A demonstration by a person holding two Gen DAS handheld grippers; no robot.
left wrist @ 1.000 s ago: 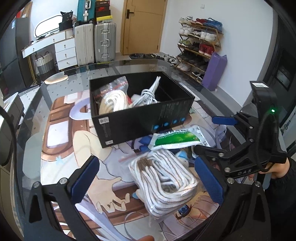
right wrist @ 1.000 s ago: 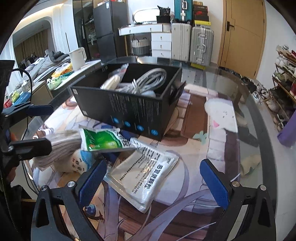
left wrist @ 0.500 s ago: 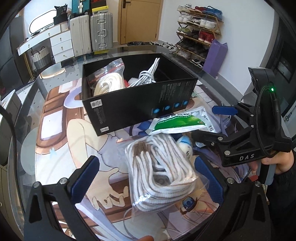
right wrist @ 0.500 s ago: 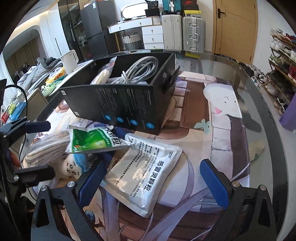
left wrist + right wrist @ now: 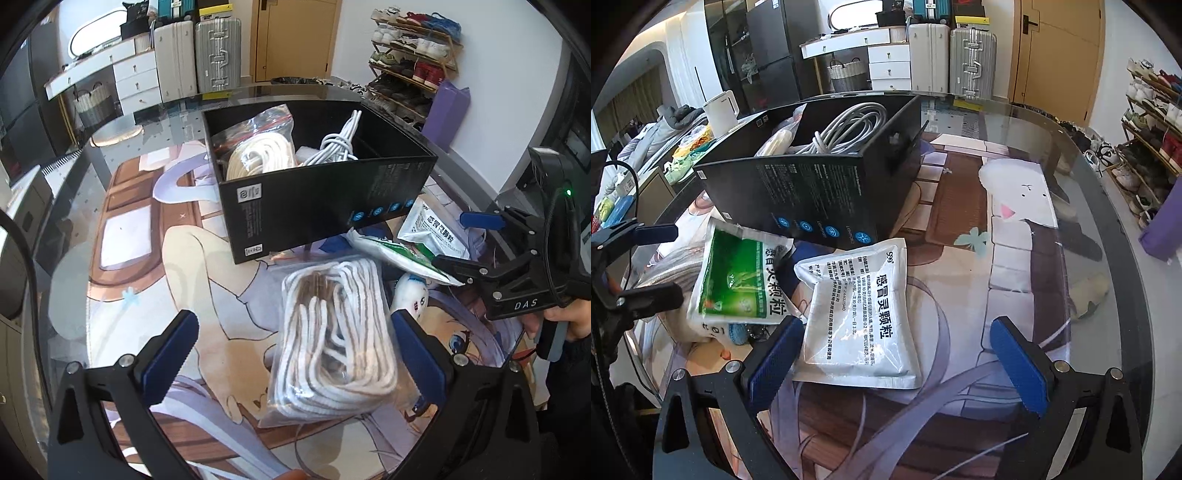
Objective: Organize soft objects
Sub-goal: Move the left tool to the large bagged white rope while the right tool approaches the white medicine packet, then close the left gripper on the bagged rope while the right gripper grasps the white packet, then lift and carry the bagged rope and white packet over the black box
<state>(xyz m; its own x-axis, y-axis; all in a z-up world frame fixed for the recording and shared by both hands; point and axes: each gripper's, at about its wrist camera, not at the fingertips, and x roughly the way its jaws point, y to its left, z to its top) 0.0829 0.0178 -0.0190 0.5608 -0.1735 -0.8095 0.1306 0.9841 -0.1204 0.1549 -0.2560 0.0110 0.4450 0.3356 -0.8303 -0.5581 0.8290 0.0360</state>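
The left gripper (image 5: 295, 350) is spread wide around the bagged white rope (image 5: 334, 343), which lies on the table at 6 o'clock from the black box (image 5: 325, 206). The right gripper (image 5: 897, 358) gapes over the silver pouch (image 5: 858, 314); the green pouch (image 5: 738, 277) lies at its 9 o'clock.

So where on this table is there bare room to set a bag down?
Free: the printed mat right of the black cardboard box, and left of it. Crowded: in front of the box, with the bagged white rope, green packet and white packet.
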